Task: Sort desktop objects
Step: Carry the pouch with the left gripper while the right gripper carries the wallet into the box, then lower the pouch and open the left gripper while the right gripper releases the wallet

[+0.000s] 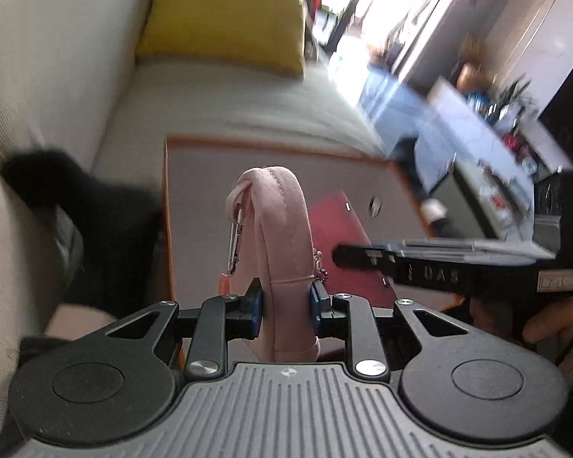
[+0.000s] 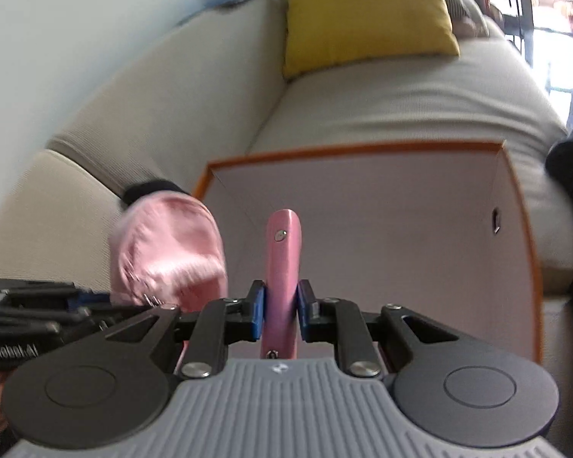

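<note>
The left claw (image 1: 286,305) is clamped tight on a pink padded pouch (image 1: 282,236), its blue pads (image 1: 254,305) pressing both sides of the pouch's lower part, so the jaws stand only narrowly apart. The pouch rises upright between the fingers, its stitched edge curving over at the top, with a silver carabiner (image 1: 235,240) hanging from a loop on its left side and a small bead chain on its right. It is held above an open box (image 1: 271,160) with an orange rim and pale grey inner walls, which sits on the seat of a cream sofa (image 1: 57,76); a red object (image 1: 336,225) shows low inside the box. A yellow cushion (image 1: 229,11) leans at the sofa's back. From the right wrist view, the right claw (image 2: 280,315) is likewise closed on a slim pink tool (image 2: 282,267), glossy, with a metal rivet near its upper end, standing upright between the blue pads (image 2: 258,313) over the same orange-rimmed box (image 2: 363,206). To its left the pouch (image 2: 168,248) appears blurred, beside the other gripper's black body. In the left wrist view the right gripper's black body reaches in from the right, level with the box's near side.
</note>
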{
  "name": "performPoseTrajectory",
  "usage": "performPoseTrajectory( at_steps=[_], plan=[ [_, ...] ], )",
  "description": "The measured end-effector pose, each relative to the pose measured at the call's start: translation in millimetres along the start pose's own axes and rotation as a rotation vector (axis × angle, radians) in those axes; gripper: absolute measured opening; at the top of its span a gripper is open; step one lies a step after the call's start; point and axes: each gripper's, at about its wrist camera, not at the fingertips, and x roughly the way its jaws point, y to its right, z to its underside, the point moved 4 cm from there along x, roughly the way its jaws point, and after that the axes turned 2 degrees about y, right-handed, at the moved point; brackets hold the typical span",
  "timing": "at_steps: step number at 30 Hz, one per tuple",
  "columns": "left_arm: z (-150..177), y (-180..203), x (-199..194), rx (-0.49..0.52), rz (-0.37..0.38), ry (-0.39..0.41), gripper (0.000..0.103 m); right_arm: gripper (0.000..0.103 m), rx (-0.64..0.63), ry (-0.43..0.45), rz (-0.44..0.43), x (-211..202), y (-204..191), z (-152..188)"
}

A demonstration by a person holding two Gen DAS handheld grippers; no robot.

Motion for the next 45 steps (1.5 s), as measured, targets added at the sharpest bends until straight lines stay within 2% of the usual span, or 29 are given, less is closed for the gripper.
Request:
performPoseTrajectory(
  at_steps=[7, 12, 18, 22, 25, 26, 27, 29, 32, 34, 36, 38, 42, 45],
  plan=[
    [-13.0, -7.8, 38.3, 0.023, -0.062, -0.180, 0.027, 0.019, 0.028, -0.062, -0.028, 31.5, 2.6, 8.7],
    [-4.8, -15.4, 67.7, 0.004, -0.121, -0.292, 0.027, 0.019, 0.056, -0.092, -0.035, 49.6, 5.9, 4.4],
    [-1.6, -10.0, 74.3, 0.050, -0.183, -0.324, 0.030, 0.019, 0.084, -0.155, -0.072, 66.1, 6.1, 13.5],
    [-0.4, -8.9, 74.9, 0.081, -0.220, -0.335, 0.032, 0.019, 0.086, -0.164, -0.062, 72.2, 5.6, 19.2],
    [2.1, -4.2, 70.8, 0.139, -0.229, -0.339, 0.044, 0.019, 0.082, -0.176, -0.061, 75.7, 5.9, 22.8],
    [4.4, -1.7, 68.3, 0.156, -0.211, -0.338, 0.054, 0.019, 0.079, -0.174, -0.064, 75.7, 5.4, 23.0],
    [6.2, 0.6, 63.9, 0.162, -0.190, -0.329, 0.058, 0.019, 0.074, -0.172, -0.061, 75.3, 4.8, 22.9],
    [10.3, 3.0, 54.1, 0.176, -0.188, -0.307, 0.060, 0.019, 0.064, -0.169, -0.059, 75.0, 3.2, 22.9],
    [15.0, 8.2, 28.6, 0.225, -0.199, -0.190, 0.060, 0.019, 0.042, -0.166, -0.052, 75.6, -0.3, 22.7],
    [17.4, 6.8, 8.3, 0.217, -0.204, -0.098, 0.060, 0.019, 0.019, -0.168, -0.037, 75.2, -4.8, 22.2],
    [17.7, -0.6, -7.4, 0.158, -0.191, -0.026, 0.060, 0.020, 0.001, -0.168, -0.024, 73.7, -11.2, 20.8],
    [18.0, -12.5, -15.9, 0.079, -0.200, 0.011, 0.060, 0.020, -0.019, -0.164, -0.006, 71.0, -18.8, 18.8],
    [24.5, -35.6, -9.0, -0.059, -0.151, -0.007, 0.060, 0.020, -0.055, -0.178, 0.032, 73.9, -36.7, 17.7],
    [28.8, -45.4, 0.0, -0.103, -0.114, -0.017, 0.060, 0.024, -0.043, -0.202, 0.028, 79.5, -44.0, 20.0]
  ],
)
